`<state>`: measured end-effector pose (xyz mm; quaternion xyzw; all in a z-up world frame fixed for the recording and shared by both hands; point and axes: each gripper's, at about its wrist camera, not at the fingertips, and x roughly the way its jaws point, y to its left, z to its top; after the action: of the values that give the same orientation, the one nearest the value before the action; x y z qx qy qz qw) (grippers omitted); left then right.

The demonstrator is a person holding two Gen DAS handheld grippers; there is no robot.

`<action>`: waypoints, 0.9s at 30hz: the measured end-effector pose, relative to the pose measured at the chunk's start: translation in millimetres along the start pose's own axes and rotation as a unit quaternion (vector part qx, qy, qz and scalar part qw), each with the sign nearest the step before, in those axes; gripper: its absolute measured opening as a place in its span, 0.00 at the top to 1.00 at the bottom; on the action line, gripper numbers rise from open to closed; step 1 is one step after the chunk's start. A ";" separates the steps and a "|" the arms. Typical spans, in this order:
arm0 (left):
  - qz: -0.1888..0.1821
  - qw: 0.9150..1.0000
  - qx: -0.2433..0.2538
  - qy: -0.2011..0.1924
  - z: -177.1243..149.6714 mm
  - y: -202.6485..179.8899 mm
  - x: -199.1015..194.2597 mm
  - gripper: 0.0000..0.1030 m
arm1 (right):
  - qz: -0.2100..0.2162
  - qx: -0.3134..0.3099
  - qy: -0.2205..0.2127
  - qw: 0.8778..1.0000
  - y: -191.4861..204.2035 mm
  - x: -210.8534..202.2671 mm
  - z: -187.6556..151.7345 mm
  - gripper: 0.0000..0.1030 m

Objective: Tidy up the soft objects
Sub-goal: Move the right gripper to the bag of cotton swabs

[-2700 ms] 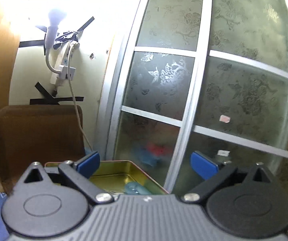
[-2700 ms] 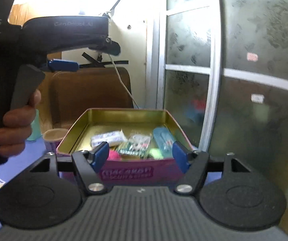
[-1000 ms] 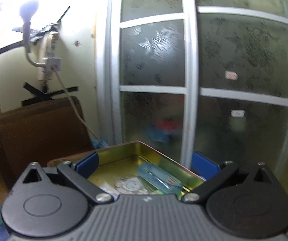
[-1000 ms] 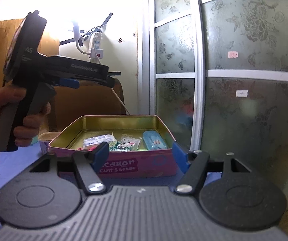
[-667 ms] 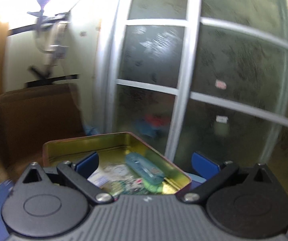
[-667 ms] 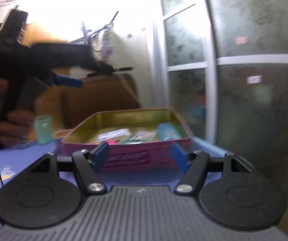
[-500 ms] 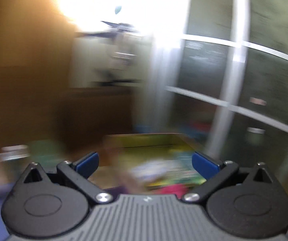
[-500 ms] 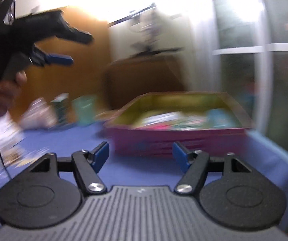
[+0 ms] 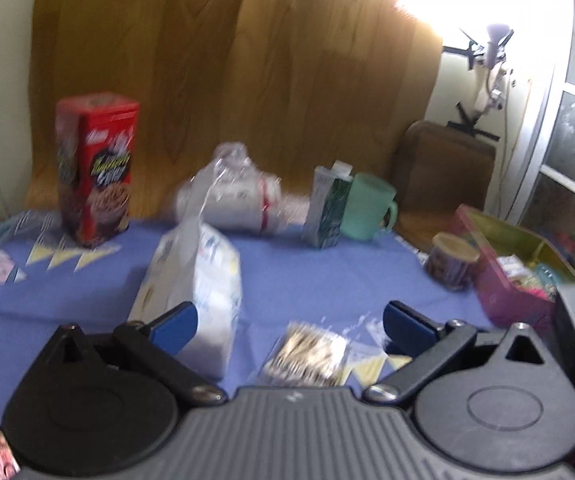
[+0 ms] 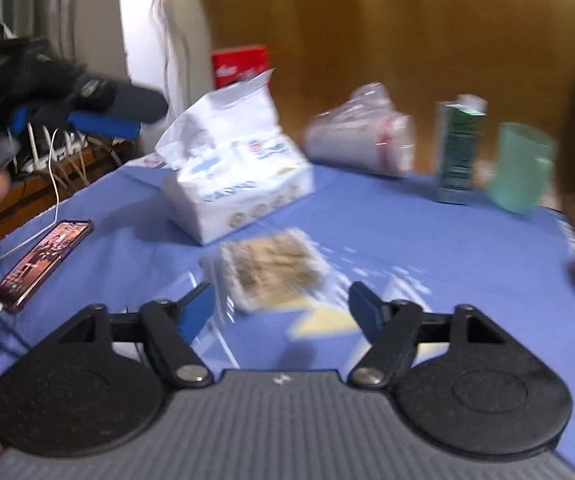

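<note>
A clear packet of cotton swabs (image 10: 273,272) lies on the blue cloth, just ahead of my right gripper (image 10: 283,314), which is open and empty. The packet also shows in the left wrist view (image 9: 307,354), between the fingers of my open, empty left gripper (image 9: 289,326). A white soft tissue pack (image 9: 197,280) stands by the left finger; it also shows in the right wrist view (image 10: 239,172). The pink tin (image 9: 503,292) with several small items inside sits at the far right. Both views are blurred.
A red carton (image 9: 95,172), a plastic-wrapped roll (image 9: 243,196), a green-white carton (image 9: 329,208), a teal mug (image 9: 369,206) and a small cup (image 9: 451,262) stand along the back. A phone on a cable (image 10: 43,260) lies at the cloth's left edge. The left gripper (image 10: 63,100) hangs at upper left.
Both grippers have swung left, away from the tin and glass door, and tilted down toward the cloth. The swab packet and tissue pack have come into view. Both stay open.
</note>
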<state>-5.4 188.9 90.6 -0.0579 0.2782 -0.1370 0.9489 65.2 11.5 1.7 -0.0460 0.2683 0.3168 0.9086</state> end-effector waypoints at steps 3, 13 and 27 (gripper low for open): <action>0.002 1.000 -0.012 0.010 -9.9 8.3 3.7 0.01 | -0.005 -0.030 0.021 0.999 16.5 30.3 2.4 0.13; -0.063 0.997 -0.008 0.049 -21.1 -14.8 35.1 0.01 | -0.037 -0.016 0.041 0.998 -27.8 -12.5 -21.1 0.58; -0.074 0.979 0.142 0.123 -38.5 -177.8 124.2 0.01 | -0.207 0.088 -0.016 0.974 -81.6 -140.8 -118.6 0.64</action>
<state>33.5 -18.6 27.8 0.0742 0.3655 -0.2508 0.8933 -32.5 -161.0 -33.7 -0.0154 0.2651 0.0976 0.9592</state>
